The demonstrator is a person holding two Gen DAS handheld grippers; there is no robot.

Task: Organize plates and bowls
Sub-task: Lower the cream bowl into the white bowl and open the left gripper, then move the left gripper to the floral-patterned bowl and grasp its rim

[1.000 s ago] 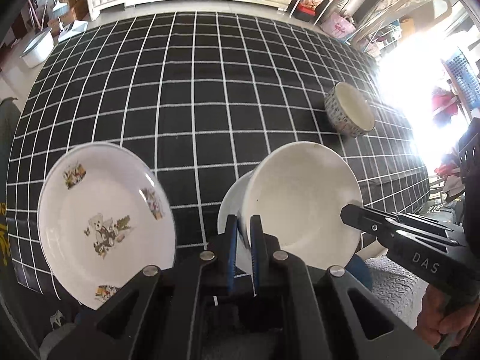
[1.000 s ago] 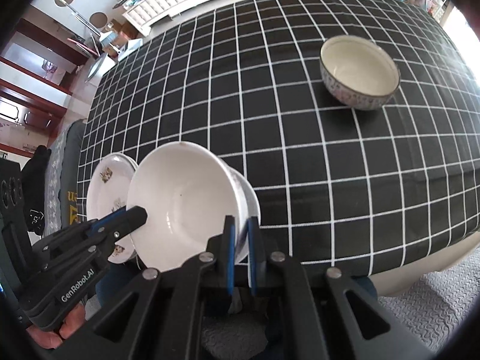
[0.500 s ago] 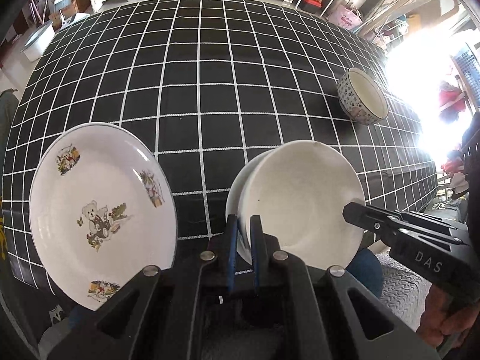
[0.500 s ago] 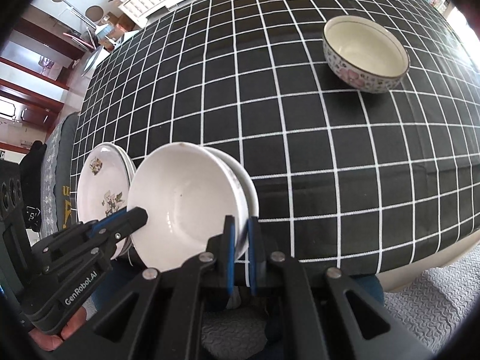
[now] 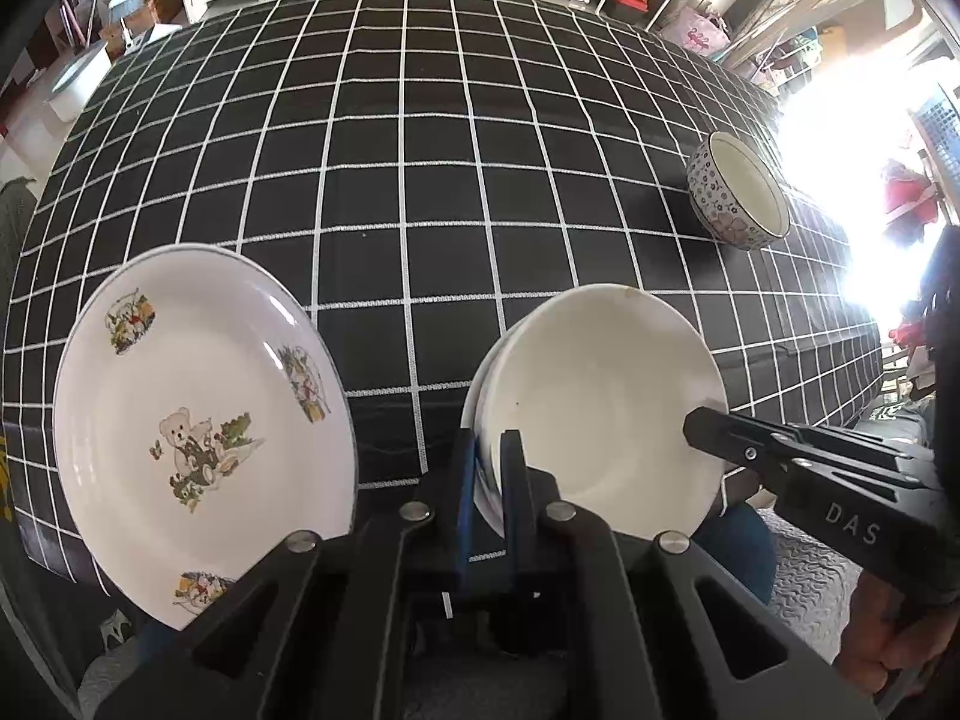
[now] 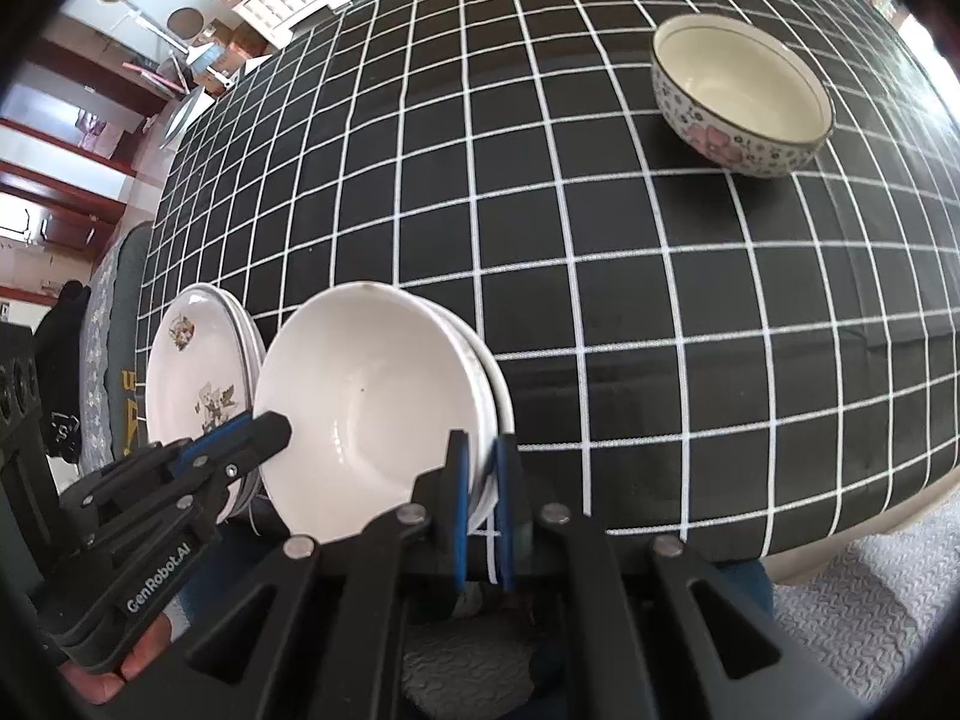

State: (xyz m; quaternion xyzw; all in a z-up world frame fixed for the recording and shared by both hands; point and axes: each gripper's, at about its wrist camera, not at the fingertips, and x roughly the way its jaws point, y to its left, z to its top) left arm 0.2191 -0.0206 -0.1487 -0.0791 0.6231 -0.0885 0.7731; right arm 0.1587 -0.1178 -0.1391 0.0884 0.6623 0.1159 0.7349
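Both grippers, left gripper [image 5: 487, 468] and right gripper [image 6: 480, 477], jaws clamped on white plates [image 5: 600, 414], tilted, above desk [image 5: 420, 180] edge. Bear plate [image 5: 198, 438] just beside. Flowered bowl [image 6: 741, 93] well apart.

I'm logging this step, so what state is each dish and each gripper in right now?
Plain white bowls: nested stack, tilted, gripped at the rim on both sides.
Teddy-bear printed white plates: stacked, at the near table edge.
Floral patterned bowl: upright, empty, alone on the checked cloth.
Left gripper: shut on the white bowls' rim.
Right gripper: shut on the opposite rim.
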